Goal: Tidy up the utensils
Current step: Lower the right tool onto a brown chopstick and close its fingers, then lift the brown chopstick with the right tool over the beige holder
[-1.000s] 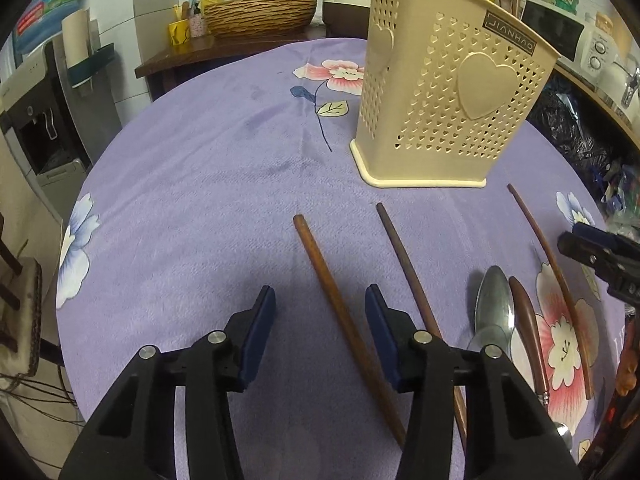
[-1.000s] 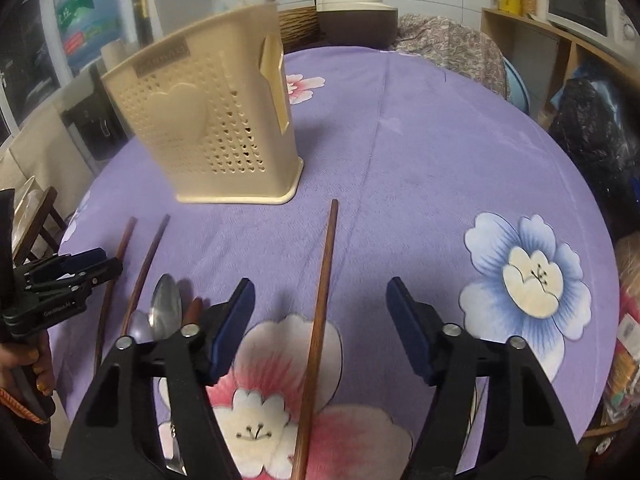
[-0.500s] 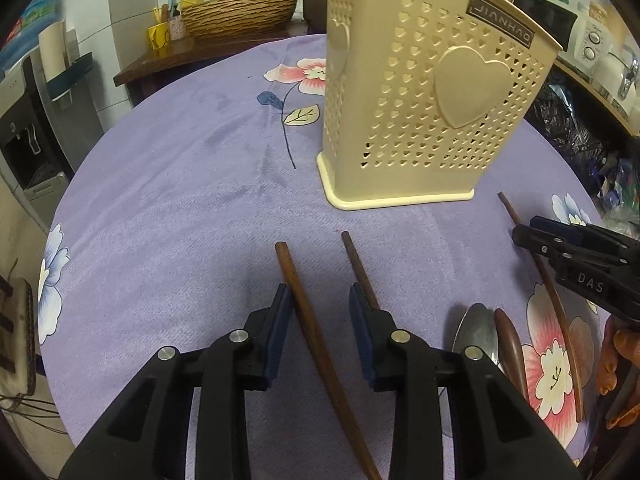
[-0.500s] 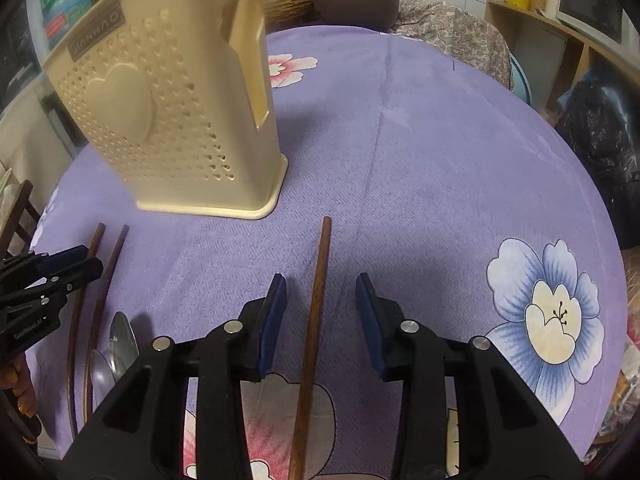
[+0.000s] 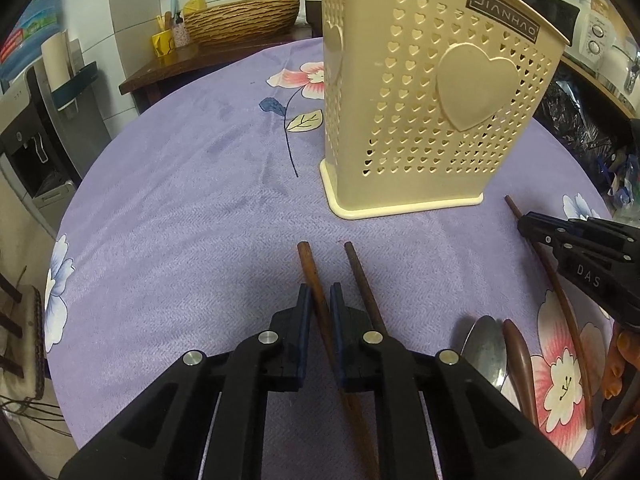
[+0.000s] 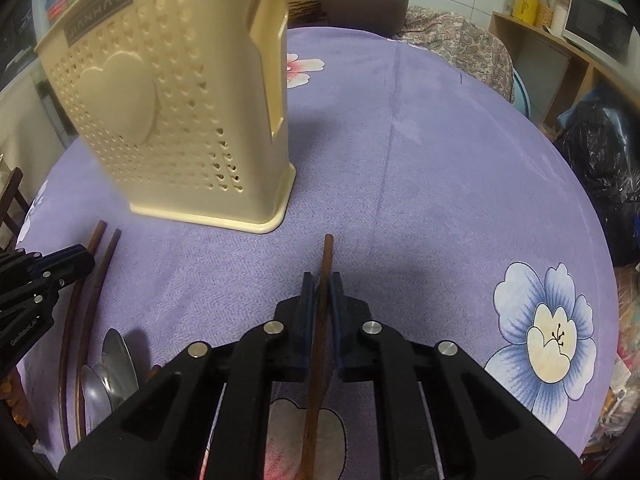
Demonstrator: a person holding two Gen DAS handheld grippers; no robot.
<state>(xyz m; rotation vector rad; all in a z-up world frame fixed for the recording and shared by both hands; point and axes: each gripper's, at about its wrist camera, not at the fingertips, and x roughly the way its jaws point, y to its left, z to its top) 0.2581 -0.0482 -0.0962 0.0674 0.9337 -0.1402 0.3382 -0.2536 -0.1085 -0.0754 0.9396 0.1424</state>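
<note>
My left gripper [image 5: 319, 296] is closing on a brown wooden chopstick [image 5: 308, 258] that lies on the purple cloth, and its pads press the stick's sides. A darker second chopstick [image 5: 358, 268] lies just to its right. My right gripper [image 6: 322, 284] is closing the same way on a thinner chopstick [image 6: 328, 252], pads pressing it. The cream perforated utensil holder [image 5: 420, 120] stands upright beyond both grippers. A metal spoon [image 5: 482, 344] and a brown spoon [image 5: 516, 352] lie between the two grippers.
The round table [image 6: 440, 160] carries a purple flowered cloth. A wicker basket [image 5: 240, 16] and bottles sit on a dark sideboard behind it. Black bags [image 6: 600, 152] and shelves with a microwave stand off the right edge. A chair [image 5: 20, 320] stands at the left edge.
Both grippers went from wide open to closed around their chopsticks. Each also slid forward along its stick toward the holder, which now looks nearer.
</note>
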